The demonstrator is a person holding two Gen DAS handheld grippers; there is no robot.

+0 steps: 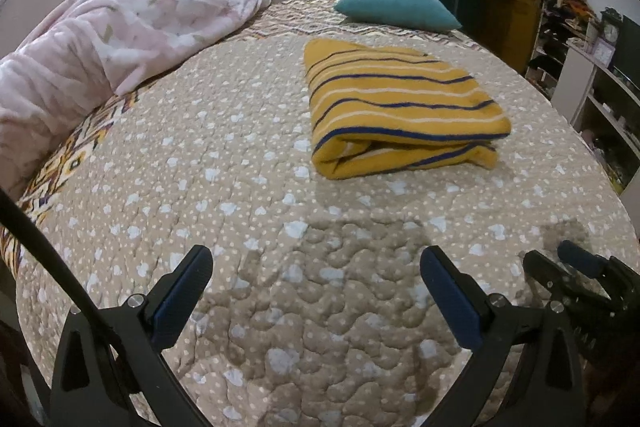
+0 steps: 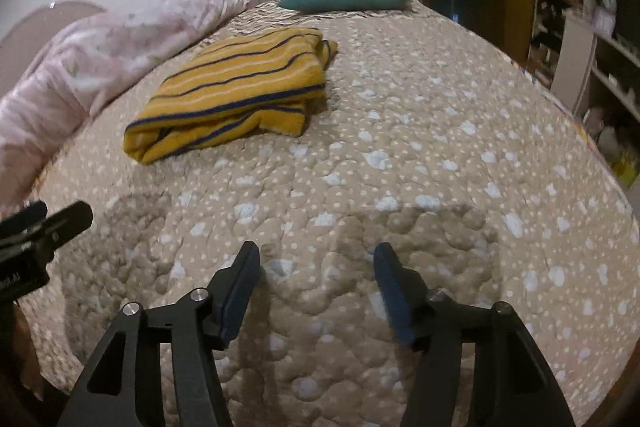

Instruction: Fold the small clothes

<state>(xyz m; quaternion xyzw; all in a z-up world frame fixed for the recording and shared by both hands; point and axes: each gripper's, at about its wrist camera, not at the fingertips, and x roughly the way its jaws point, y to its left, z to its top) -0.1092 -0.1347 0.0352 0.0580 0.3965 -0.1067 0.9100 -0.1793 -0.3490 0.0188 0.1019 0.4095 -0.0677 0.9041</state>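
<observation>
A folded yellow striped garment (image 1: 404, 107) was seen lying on the quilt (image 1: 240, 187) of a bed, well apart from both grippers and touched by neither. Beyond it a teal pillow (image 1: 396, 7) rested near the far edge, and a pink blanket (image 1: 100, 39) was heaped along the left side. The left gripper (image 1: 316, 271) was held over bare quilt with its jaws spread wide and nothing between them. The right gripper (image 2: 316, 267) was likewise held wide apart and empty. Shelves (image 1: 600, 91) crowded with items too blurred to be made out were seen at the right.
</observation>
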